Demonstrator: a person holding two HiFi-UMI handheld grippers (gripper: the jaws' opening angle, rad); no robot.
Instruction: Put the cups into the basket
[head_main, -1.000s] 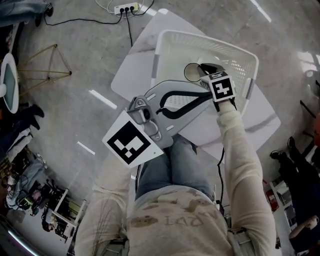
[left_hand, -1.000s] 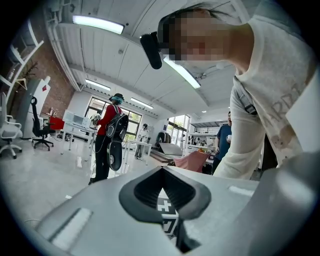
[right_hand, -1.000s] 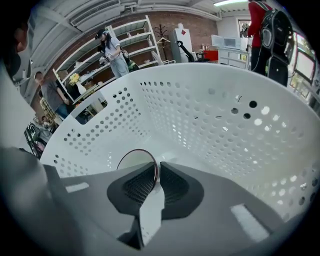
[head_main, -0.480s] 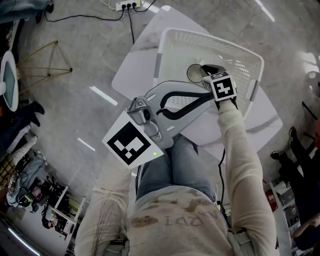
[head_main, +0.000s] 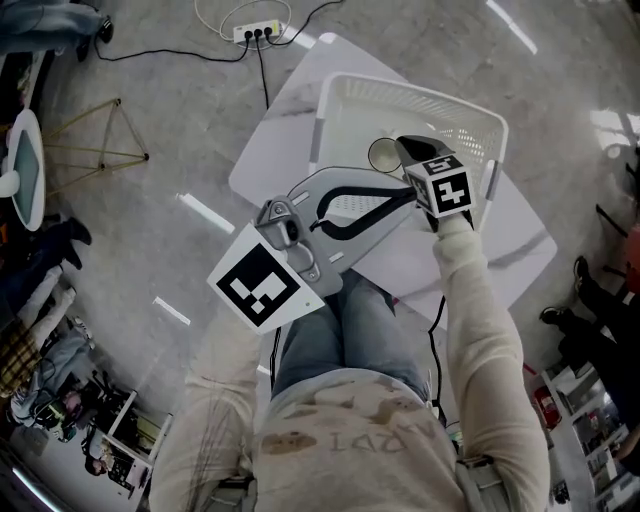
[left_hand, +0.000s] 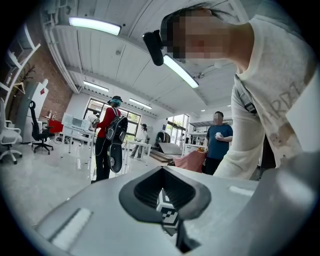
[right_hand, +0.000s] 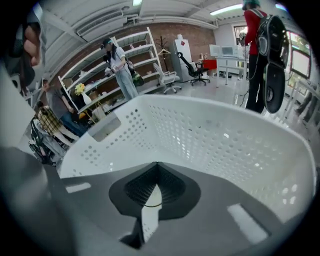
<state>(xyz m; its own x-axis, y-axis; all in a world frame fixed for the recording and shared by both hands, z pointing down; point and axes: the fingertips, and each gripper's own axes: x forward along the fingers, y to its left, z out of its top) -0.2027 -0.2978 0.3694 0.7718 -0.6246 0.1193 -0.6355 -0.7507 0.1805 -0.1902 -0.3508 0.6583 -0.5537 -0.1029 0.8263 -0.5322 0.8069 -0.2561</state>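
Jaws of the right gripper (right_hand: 155, 192) clamped on 1 cup (head_main: 384, 153); in the right gripper view only a pale sliver with a dark arc line shows in the slit between the dark ribbed pads. Head view: cup held at the jaw tips, round mouth facing the camera, inside the outline of the white basket (head_main: 400, 90), upper centre of frame. Cannot tell whether the cup touches the basket floor.

Right gripper view: perforated basket walls wrap around the frame left, centre and right, with 1 handle slot in the wall at upper left. Gripper nose sits within the rim.

Left gripper (left_hand: 162, 200): jaws drawn nearly together with nothing between them. A narrow slit is left, and through it shows a square-marker cube. Head view: this gripper runs from lower left toward centre, with its tip at the basket's near wall just beside the right gripper.

Basket stands on a white table (head_main: 290, 130). Floor beyond, top of frame: 1 power strip (head_main: 252, 14) with cables plugged in. Left gripper view: 1 person in a red top with a backpack (left_hand: 107, 142), left of centre, background.
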